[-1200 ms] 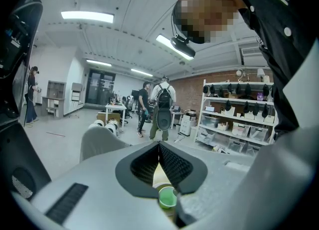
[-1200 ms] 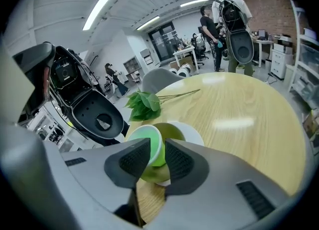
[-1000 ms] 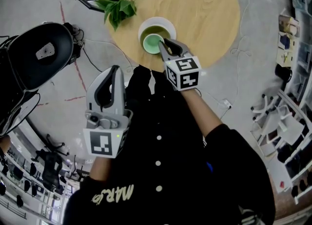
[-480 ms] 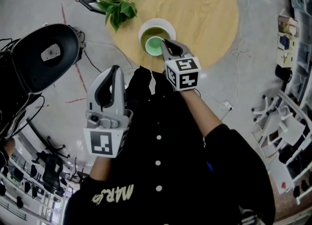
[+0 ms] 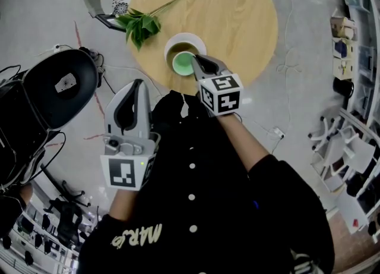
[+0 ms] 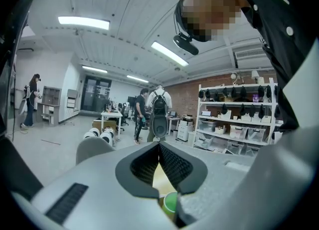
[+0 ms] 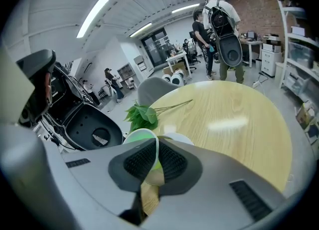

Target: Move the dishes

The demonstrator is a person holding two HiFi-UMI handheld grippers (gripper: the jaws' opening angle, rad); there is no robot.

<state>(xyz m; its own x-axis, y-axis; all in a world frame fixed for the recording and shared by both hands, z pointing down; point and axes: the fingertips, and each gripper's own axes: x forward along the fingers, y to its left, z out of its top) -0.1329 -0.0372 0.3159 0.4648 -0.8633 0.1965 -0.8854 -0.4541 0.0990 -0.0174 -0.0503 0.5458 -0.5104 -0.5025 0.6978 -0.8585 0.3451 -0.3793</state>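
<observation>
Sitting over a white round bowl (image 5: 178,43) near the round wooden counter's (image 5: 237,17) edge, the small pale-green cup (image 5: 183,63) has its rim pinched by the right hand-held gripper (image 5: 199,60), whose jaws have just been closing on it. The left hand-held gripper (image 5: 138,85) hangs off the counter, jaws together, empty.

- cup (image 5: 184,63): plain mint green
- bowl (image 5: 178,41): white rim, olive-green inside
- surface (image 5: 237,11): pale wood grain
- leafy sprig (image 5: 140,24): green
- left gripper (image 5: 136,84), right gripper (image 5: 198,60): grey; black ribbed pads (image 7: 137,161); white cubes (image 5: 221,94) with black square markers
- shirt (image 5: 196,172): black, white buttons
</observation>
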